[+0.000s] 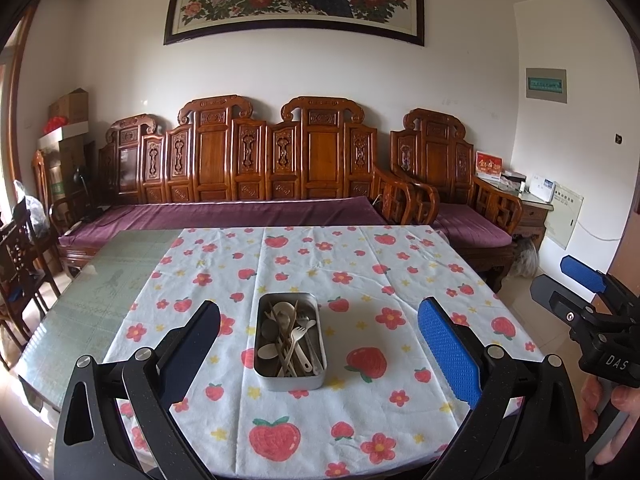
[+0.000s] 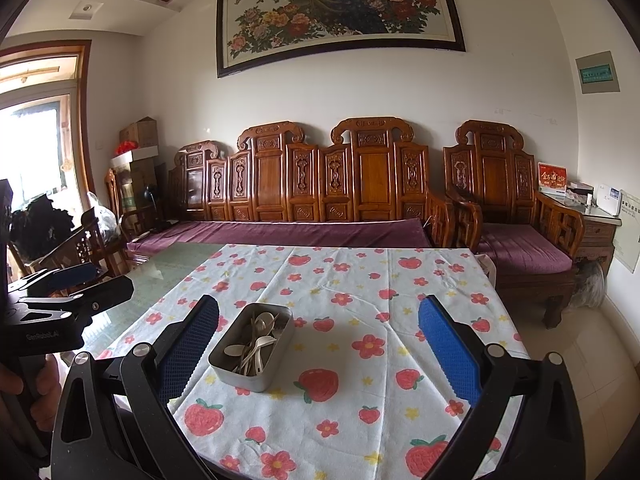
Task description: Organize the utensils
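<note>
Both grippers hang wide apart, nothing held. Left gripper [image 1: 320,344] looks dead ahead at the metal tin [image 1: 289,340], centred between its 2 fingers, long axis running straight away from it. Right gripper [image 2: 318,344] sees the same tin [image 2: 251,345] off toward its left finger, skewed. So left is better lined up, I'd say. Utensils [image 1: 290,334], pale spoons and forks, lie jumbled inside, handles mostly along the tin's length. Tin sits mid strawberry cloth [image 1: 360,420], near front edge.
</note>
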Tool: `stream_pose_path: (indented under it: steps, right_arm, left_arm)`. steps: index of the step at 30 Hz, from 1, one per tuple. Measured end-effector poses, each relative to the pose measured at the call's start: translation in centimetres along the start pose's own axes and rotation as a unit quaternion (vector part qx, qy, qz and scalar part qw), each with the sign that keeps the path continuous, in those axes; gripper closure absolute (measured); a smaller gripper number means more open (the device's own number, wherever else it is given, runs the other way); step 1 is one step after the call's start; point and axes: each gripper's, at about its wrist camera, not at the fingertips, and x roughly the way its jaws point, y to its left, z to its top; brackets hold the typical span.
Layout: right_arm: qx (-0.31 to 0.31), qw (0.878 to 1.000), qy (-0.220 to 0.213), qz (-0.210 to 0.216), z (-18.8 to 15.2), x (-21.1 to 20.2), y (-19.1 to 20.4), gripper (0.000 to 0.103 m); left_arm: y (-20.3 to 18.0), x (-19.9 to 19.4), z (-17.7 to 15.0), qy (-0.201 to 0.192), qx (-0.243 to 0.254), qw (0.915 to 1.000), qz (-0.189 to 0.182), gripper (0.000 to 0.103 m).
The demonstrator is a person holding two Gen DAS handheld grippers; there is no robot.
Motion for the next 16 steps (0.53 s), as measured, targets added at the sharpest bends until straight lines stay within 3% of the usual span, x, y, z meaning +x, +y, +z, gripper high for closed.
stream_pose_path:
  steps: [16]
  right_arm:
    - [0.000, 1.000, 0.000, 0.000, 0.02, -0.05, -0.13, 0.002]
  left_arm:
    - [-0.14, -0.27, 0.40, -0.001, 0.001, 1.0000, -0.003, 0.007]
